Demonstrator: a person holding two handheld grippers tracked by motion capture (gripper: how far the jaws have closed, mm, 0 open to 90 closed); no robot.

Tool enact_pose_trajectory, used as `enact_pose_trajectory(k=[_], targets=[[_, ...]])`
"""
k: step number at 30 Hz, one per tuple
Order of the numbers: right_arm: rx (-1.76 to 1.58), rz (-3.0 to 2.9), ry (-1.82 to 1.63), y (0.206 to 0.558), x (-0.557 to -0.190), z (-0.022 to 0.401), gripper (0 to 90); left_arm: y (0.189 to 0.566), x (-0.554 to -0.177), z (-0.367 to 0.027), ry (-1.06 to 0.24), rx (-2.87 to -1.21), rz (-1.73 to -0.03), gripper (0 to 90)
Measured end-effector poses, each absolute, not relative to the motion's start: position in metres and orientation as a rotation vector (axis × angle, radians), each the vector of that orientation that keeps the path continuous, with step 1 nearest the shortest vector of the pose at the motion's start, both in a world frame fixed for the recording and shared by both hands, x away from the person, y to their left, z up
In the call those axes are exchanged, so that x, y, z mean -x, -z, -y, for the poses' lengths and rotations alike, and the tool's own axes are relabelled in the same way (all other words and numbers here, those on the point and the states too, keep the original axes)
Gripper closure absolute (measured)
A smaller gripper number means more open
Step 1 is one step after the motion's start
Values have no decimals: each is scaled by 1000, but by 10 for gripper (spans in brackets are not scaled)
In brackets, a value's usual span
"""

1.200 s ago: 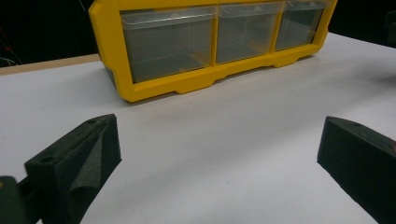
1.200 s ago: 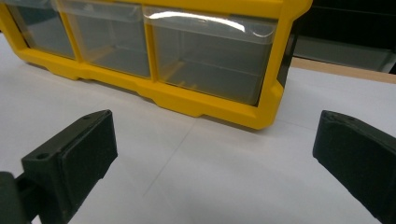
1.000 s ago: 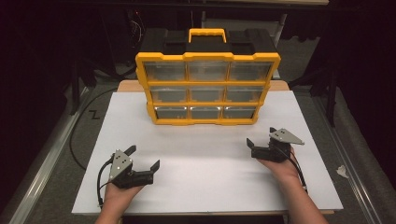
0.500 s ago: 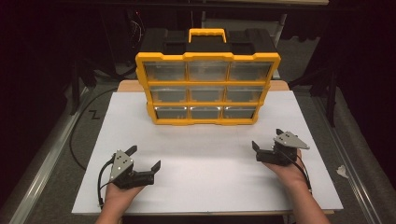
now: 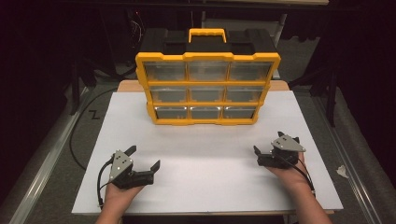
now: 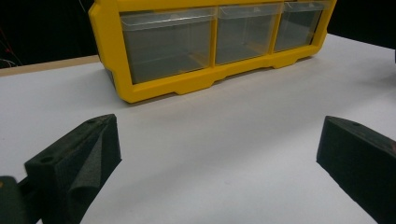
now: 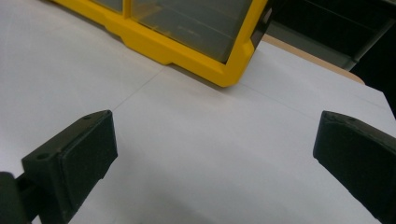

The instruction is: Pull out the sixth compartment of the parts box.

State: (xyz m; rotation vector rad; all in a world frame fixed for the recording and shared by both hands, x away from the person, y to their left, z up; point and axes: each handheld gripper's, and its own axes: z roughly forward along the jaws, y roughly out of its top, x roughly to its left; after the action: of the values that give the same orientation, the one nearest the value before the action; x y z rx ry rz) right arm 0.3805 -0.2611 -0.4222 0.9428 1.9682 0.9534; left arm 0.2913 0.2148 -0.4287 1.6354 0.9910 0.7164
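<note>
Right gripper (image 5: pixel 267 151) shifted toward table (image 5: pixel 205 154) edge; both grippers wide open, empty; left gripper (image 5: pixel 144 157) near front edge.

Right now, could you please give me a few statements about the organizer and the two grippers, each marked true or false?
1. The yellow organizer has nine clear drawers in three rows. True.
2. The left gripper is shut on a drawer. False: its fingers are spread wide over bare white table.
3. The right gripper is open and holds nothing. True.
4. A bottom drawer is pulled out. False: all drawers sit flush in the frame.
5. The organizer's handle is yellow. True.
</note>
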Motion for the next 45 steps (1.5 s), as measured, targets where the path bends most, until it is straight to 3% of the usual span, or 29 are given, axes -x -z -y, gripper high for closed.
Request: enact_pose_trajectory(k=[45], targets=[[-473, -2043, -483, 427, -362, 223, 10, 428, -293, -217, -699, -1655, -1009, 15]])
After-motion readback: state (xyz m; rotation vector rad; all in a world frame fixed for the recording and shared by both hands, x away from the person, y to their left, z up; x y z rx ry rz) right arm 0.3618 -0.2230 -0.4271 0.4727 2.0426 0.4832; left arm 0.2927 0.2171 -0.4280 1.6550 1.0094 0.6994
